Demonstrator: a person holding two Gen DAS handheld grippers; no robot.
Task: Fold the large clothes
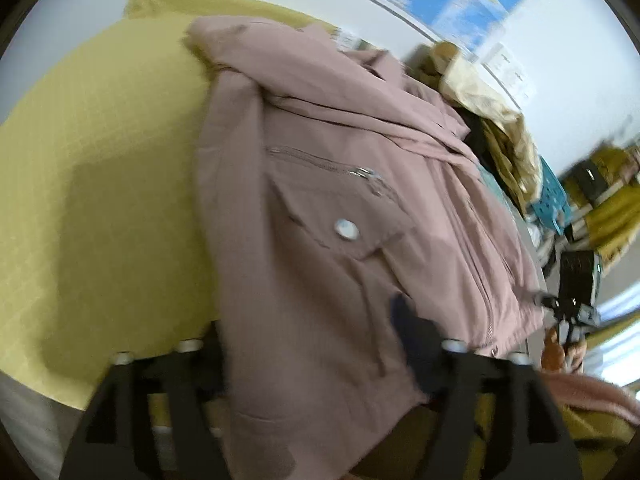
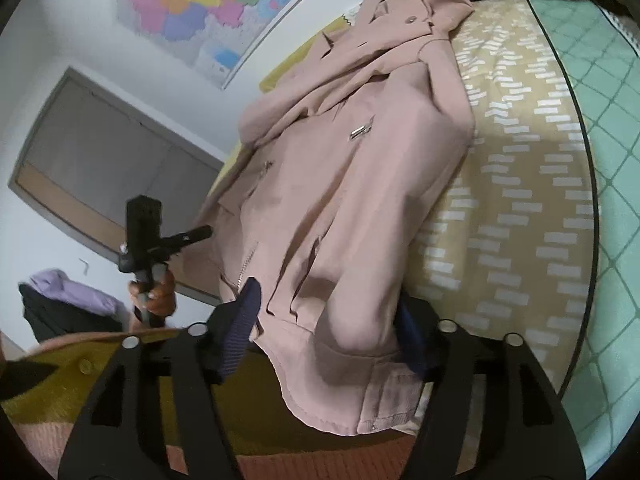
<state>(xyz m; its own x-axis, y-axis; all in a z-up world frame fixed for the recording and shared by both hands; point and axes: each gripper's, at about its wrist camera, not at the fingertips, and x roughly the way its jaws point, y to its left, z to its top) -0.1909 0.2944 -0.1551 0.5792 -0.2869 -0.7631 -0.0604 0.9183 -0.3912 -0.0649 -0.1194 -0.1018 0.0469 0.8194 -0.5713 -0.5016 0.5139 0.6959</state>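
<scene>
A dusty-pink jacket with zips and a snap pocket lies spread on a yellow cover. In the right wrist view the same jacket reaches onto a tan patterned cover. My left gripper straddles the hem. One finger rests on top and the other is hidden under the cloth. My right gripper has the rolled hem and a sleeve between its blue pads. Both sets of jaws stand wide, and I see no firm pinch. A hand holds the left gripper's handle.
A heap of beige and olive clothes and a teal basket lie beyond the jacket. A teal quilt borders the tan cover. A map hangs on the wall. A purple garment lies at the left.
</scene>
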